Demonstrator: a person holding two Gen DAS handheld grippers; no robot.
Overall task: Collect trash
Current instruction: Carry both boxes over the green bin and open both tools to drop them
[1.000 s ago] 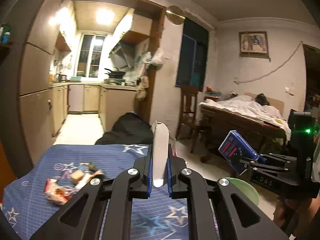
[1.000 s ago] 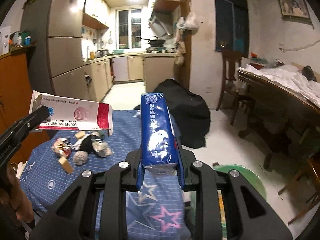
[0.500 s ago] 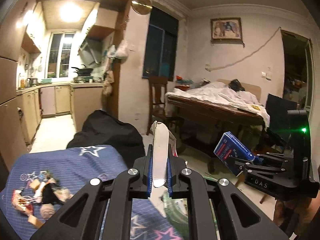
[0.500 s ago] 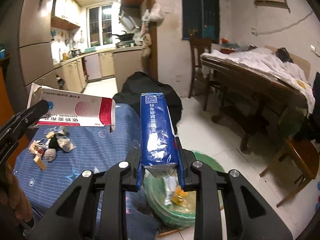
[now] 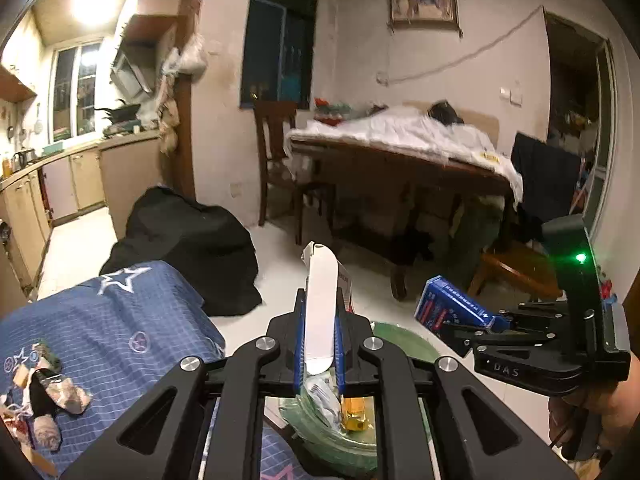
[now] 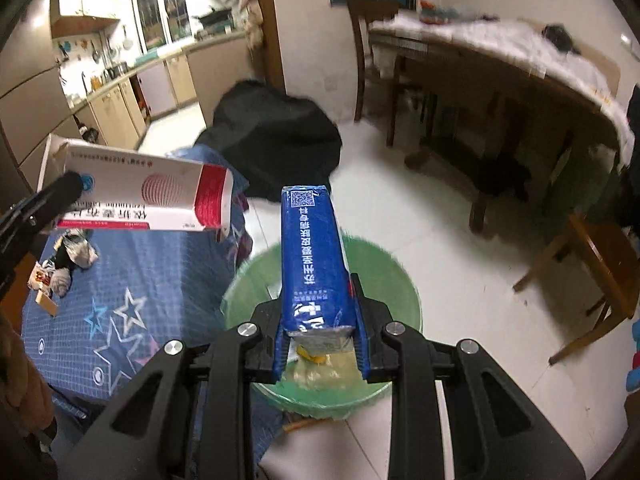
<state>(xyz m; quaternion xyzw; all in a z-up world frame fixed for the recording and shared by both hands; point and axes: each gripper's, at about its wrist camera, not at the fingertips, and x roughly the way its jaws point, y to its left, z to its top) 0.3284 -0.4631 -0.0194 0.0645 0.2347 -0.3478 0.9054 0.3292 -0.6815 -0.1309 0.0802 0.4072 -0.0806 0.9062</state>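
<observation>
My left gripper (image 5: 319,320) is shut on a flattened white and red carton (image 5: 320,300), seen edge-on; the same carton (image 6: 144,196) shows side-on in the right wrist view. My right gripper (image 6: 320,320) is shut on a blue box (image 6: 314,256), which hangs over the green bin (image 6: 392,268). The bin (image 5: 404,340) stands on the floor by the blue star-patterned table (image 5: 132,320) and holds wrappers. More trash (image 5: 44,388) lies in a small pile on the cloth at the left; this pile (image 6: 64,264) also shows in the right wrist view.
A black bag (image 5: 188,240) sits on the floor beyond the table. A wooden dining table (image 5: 400,164) with white cloth, chairs (image 5: 280,152) and a low stool (image 6: 596,264) stand to the right. White tiled floor lies between them and the bin.
Both grippers swung right, away from the trash pile, and dipped down. The green bin has come under them; the blue box now hangs above it. Both grips are unchanged.
</observation>
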